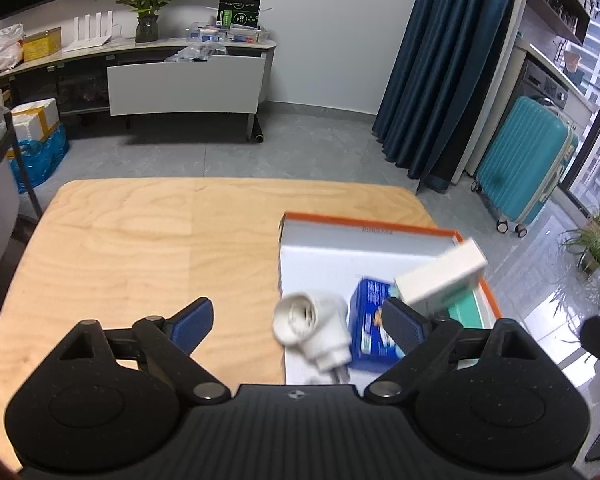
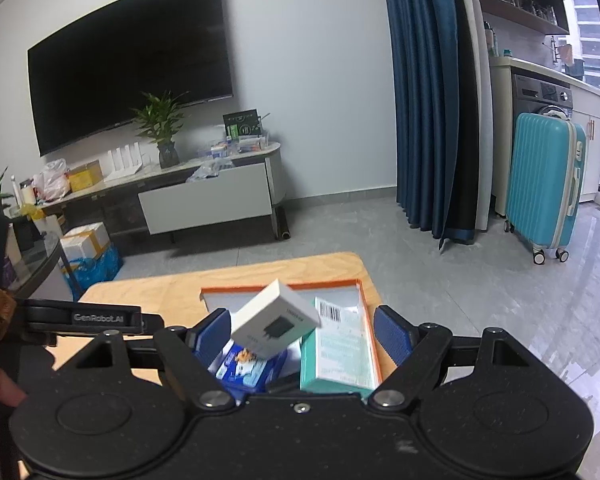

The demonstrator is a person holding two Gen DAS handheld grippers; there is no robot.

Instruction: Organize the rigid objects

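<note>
I see both my left gripper (image 1: 298,322) and right gripper (image 2: 304,330) spread apart, gripping nothing, above the orange-rimmed box (image 1: 364,229), where a white plug adapter (image 1: 314,330) lies.

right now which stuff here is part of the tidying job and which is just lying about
Job:
- orange-rimmed tray
- white plug adapter
- blue pack
- white box
- teal box

Lying about:
- teal suitcase
- potted plant
- television
- clutter on the media console
</note>
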